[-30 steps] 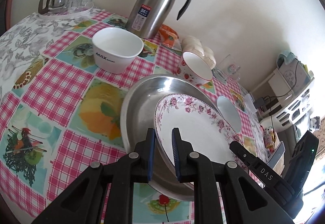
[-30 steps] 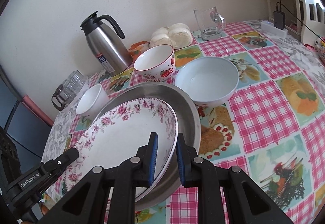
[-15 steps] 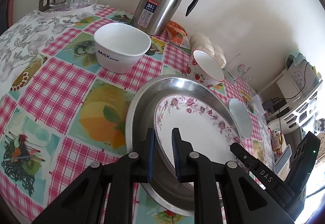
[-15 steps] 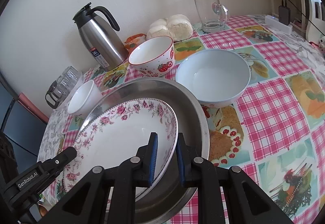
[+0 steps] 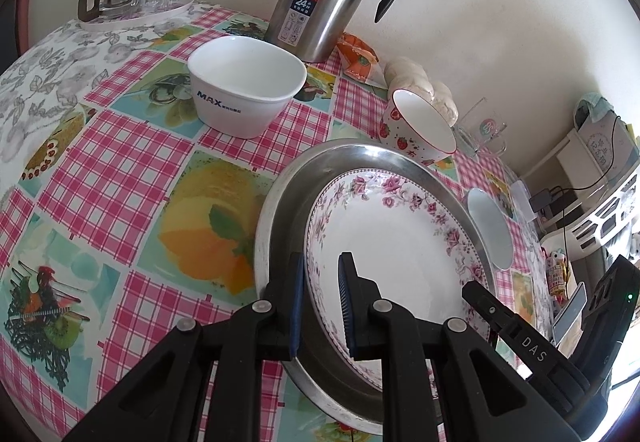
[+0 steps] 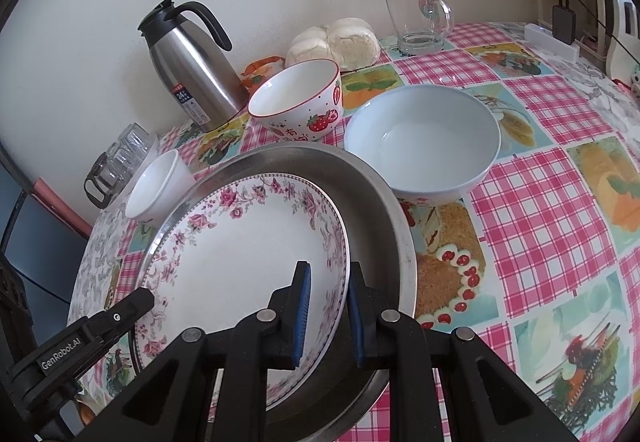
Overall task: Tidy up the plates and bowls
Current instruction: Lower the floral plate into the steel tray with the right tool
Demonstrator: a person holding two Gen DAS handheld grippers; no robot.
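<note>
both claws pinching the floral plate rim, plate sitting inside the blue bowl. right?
Not quite. The floral plate sits inside the steel pan, not the blue bowl, which stands apart beside it, as the right wrist view shows. Left claw and right claw both straddle its rim.

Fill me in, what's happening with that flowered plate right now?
Both tongs grip the floral plate by opposite rims, the left tongs on one side and the right tongs on the other. The plate sits inside the steel pan on the table. The strawberry bowl, blue bowl and white bowl stand around it, unstacked.
</note>
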